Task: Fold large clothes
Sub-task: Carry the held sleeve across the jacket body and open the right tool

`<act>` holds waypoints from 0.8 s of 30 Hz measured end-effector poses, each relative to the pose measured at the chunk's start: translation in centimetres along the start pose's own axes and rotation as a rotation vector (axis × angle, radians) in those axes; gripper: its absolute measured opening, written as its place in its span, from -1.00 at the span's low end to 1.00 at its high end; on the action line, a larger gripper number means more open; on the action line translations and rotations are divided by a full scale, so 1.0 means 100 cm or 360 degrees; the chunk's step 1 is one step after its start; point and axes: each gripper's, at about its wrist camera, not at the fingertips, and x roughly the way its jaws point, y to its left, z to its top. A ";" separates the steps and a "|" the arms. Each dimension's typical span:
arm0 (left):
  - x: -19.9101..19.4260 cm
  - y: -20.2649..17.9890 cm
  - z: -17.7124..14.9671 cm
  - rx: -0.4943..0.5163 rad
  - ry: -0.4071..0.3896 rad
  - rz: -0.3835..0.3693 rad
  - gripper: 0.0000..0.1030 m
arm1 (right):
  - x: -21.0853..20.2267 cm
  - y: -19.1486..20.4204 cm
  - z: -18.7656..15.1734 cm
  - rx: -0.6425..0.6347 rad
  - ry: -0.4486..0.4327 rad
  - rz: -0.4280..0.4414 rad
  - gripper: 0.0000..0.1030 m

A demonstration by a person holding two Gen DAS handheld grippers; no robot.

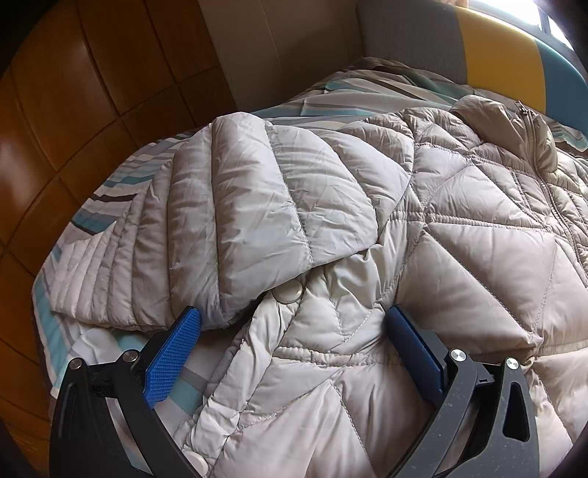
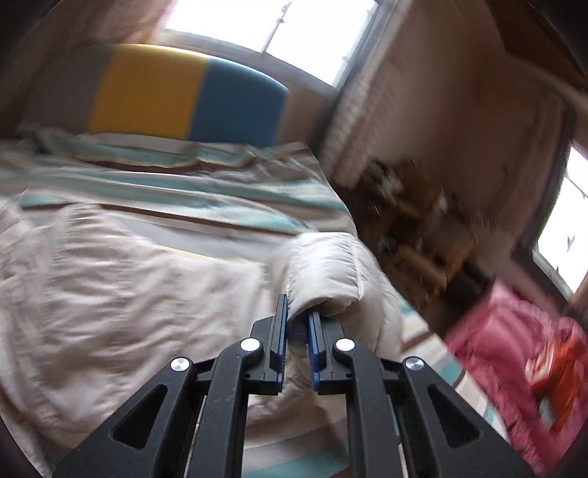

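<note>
1. One quilted beige jacket (image 1: 459, 235) lies spread over the bed, filling the centre and right of the left wrist view; its zip runs up to the collar at the upper right.
2. Two sleeves show. One sleeve (image 1: 257, 220) lies folded across the jacket's body at centre left of the left view. The other sleeve's cuff (image 2: 323, 279) sits in the middle of the right view.
3. One round snap button (image 1: 288, 292) shows just under the folded sleeve's end.
4. Two tools. The left tool (image 1: 294, 323) stands wide, its blue pads apart over the jacket's lower part, gripping nothing. The right tool (image 2: 297, 323) is closed narrow, pinching the cuff between its blue pads.
5. One bed, covered by a striped sheet (image 1: 110, 191) in teal, white and grey, seen at the left edge of the left view and across the upper middle of the right view.
6. One headboard (image 2: 183, 92) in grey, yellow and blue blocks, upper left of the right view.
7. One pink piece of fabric (image 2: 514, 367) with a red print, lower right of the right view, blurred.
8. Two bright windows: one (image 2: 272, 25) at top centre and another at the right edge. Brown wooden floor (image 1: 73, 92) fills the upper left of the left view.
</note>
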 end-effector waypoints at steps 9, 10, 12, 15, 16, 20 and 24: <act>0.001 0.000 0.000 -0.0013 -0.0001 -0.0017 0.94 | -0.075 0.085 0.012 -0.0397 -0.0312 0.0289 -0.83; 0.001 -0.001 -0.001 -0.0011 -0.0003 -0.0014 0.94 | -0.083 0.093 0.015 -0.0412 -0.0337 0.0327 -0.84; 0.001 -0.001 0.000 -0.0010 -0.0002 -0.0013 0.94 | -0.096 0.108 0.019 -0.0451 -0.0378 0.0377 -0.84; 0.000 -0.001 0.000 -0.0012 -0.0002 -0.0015 0.94 | -0.119 0.140 0.021 -0.0576 -0.0454 0.0463 -0.84; 0.001 0.000 -0.001 -0.0016 -0.0001 -0.0019 0.94 | -0.125 0.147 0.022 -0.0611 -0.0467 0.0488 -0.84; 0.002 0.003 -0.001 -0.0047 0.0007 -0.0054 0.94 | -0.148 0.197 0.005 -0.0842 -0.0535 0.0611 -0.84; 0.004 0.007 -0.002 -0.0079 0.0019 -0.0093 0.94 | -0.166 0.225 -0.012 -0.0978 -0.0566 0.0750 -0.84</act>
